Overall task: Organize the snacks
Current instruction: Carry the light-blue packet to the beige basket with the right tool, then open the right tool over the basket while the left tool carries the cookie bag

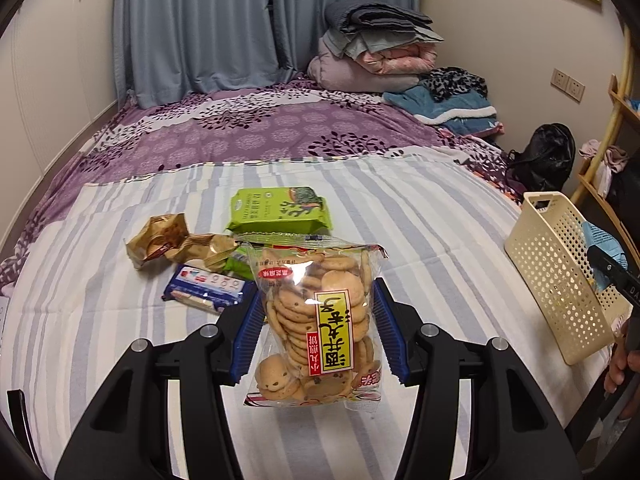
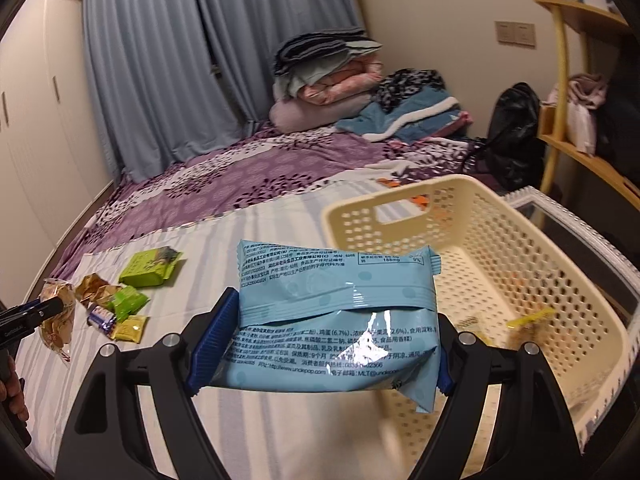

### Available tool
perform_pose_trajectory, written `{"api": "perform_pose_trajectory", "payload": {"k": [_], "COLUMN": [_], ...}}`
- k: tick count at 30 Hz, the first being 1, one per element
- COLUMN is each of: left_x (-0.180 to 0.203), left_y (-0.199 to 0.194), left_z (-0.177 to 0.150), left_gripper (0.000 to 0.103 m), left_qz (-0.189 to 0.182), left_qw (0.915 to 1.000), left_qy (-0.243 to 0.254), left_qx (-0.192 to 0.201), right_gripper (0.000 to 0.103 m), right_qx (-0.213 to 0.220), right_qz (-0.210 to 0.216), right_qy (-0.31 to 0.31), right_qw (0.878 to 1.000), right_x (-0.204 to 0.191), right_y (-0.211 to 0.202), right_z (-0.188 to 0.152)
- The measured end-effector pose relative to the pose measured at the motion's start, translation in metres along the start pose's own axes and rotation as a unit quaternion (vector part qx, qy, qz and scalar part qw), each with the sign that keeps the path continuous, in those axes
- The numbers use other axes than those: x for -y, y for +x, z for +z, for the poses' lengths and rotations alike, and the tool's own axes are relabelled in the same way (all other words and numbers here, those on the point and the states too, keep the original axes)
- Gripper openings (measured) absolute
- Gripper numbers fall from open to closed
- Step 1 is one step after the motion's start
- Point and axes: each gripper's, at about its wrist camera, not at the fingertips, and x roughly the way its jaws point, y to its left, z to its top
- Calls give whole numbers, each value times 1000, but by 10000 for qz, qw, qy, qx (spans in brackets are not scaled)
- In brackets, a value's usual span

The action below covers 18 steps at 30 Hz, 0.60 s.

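Blue pads of our right gripper (image 2: 320,344) clamp the light-blue packet (image 2: 338,316) at frame centre, the cream basket (image 2: 532,248) at right. Our left gripper (image 1: 320,328) pinches the cookie bag (image 1: 320,328). We judge both are mid-carry; next, release over the basket. Loose snacks (image 1: 208,256) wait centre-left; nothing blocks us.

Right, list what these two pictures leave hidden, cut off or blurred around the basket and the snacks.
- Cream perforated plastic basket, right wrist view: the held light-blue foil snack pack covers its near corner, and the yellow wrappers inside are blurred.
- Same basket, left wrist view: frame edge and right gripper cut it off.
- Small loose snack packets, left wrist view: the clear cookie bag overlaps them.
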Motion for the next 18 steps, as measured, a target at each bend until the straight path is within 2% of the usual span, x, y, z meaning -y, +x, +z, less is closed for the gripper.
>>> {"api": "perform_pose_trajectory", "payload": {"k": [9,16,18], "left_x": [38,63,70], "left_y": [4,7,7], "left_z": [6,8,9], "left_gripper": [54,54,54], "left_qz": [-205,-351,-376], "left_qw": [9993,9979,9975], "left_qy": [320,543,600], "left_qx": [-15,-64,-67], "right_gripper": [80,81,84], "right_qx": [-65,-121,-139], "right_qz": [-532,-672,-672], "right_qy": [466,604,653], "right_qw": [9975,9958,9955], "right_x": [66,88,93], "right_y": [-11,-12,-12], "right_z": [-13,-22,-24]}}
